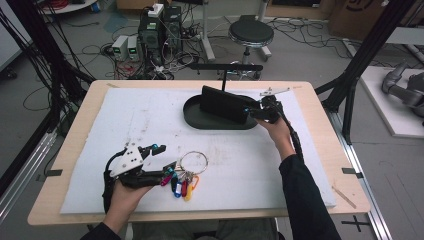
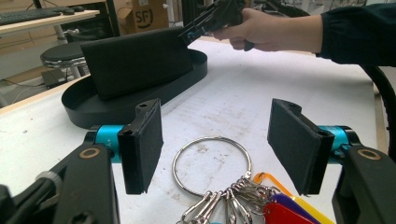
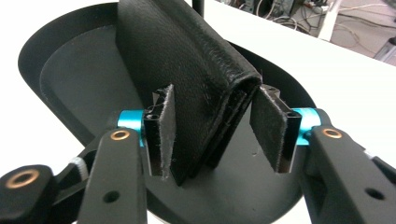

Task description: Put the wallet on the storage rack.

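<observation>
The high view looks forward and down on the surface (image 1: 150, 115); both gripper views sit low and close, sharing the black tray (image 2: 84, 109).

A dark long sleeve (image 1: 305, 195) is worn on the right arm. Each handheld gripper is built of black links with brass-coloured pivot rings, cyan collars and flat black pads (image 2: 145, 144). A grey three-cornered plate (image 1: 127, 159) is mounted atop the left gripper (image 1: 157, 157), and a black cable (image 1: 295, 140) is trailed from the right gripper (image 1: 257, 112).
</observation>
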The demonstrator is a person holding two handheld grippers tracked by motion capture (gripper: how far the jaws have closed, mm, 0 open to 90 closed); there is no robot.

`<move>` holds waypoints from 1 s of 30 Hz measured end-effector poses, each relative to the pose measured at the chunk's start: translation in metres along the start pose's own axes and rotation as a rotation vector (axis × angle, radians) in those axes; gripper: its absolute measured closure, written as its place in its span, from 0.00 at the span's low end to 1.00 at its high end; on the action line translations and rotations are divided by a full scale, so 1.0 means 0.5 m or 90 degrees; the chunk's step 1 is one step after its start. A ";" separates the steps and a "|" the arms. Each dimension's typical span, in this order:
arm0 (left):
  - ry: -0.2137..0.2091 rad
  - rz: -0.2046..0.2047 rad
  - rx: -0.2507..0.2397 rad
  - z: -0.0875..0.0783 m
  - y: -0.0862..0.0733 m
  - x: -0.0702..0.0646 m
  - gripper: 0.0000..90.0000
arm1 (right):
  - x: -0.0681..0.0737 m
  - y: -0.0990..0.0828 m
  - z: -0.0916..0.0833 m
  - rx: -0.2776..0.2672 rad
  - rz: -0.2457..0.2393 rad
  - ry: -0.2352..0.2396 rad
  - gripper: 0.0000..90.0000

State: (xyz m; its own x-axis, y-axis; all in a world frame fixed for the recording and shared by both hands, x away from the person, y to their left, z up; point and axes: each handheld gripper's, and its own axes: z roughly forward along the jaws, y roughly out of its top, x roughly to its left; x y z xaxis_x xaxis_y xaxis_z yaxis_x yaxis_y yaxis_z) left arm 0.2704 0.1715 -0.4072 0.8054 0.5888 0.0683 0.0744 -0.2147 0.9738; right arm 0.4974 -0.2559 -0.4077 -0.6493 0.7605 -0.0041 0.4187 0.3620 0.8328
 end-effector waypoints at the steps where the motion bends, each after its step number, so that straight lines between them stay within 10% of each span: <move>1: 0.000 0.000 0.001 0.000 0.000 0.000 0.40 | 0.000 0.001 -0.005 -0.001 -0.001 -0.003 0.53; 14: 0.012 -0.007 0.004 -0.001 -0.004 0.009 0.39 | 0.013 0.019 -0.101 -0.074 -0.006 0.037 0.44; 30: 0.101 -0.042 0.002 -0.020 -0.020 0.033 0.25 | 0.052 -0.070 -0.259 -0.169 -0.066 0.098 0.41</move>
State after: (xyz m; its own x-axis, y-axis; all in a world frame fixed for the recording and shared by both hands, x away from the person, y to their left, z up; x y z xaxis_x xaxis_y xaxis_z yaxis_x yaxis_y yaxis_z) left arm 0.2768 0.1911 -0.4137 0.6955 0.7176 0.0371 0.1263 -0.1730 0.9768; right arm 0.3837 -0.3185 -0.3650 -0.7769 0.6289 -0.0289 0.1785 0.2640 0.9479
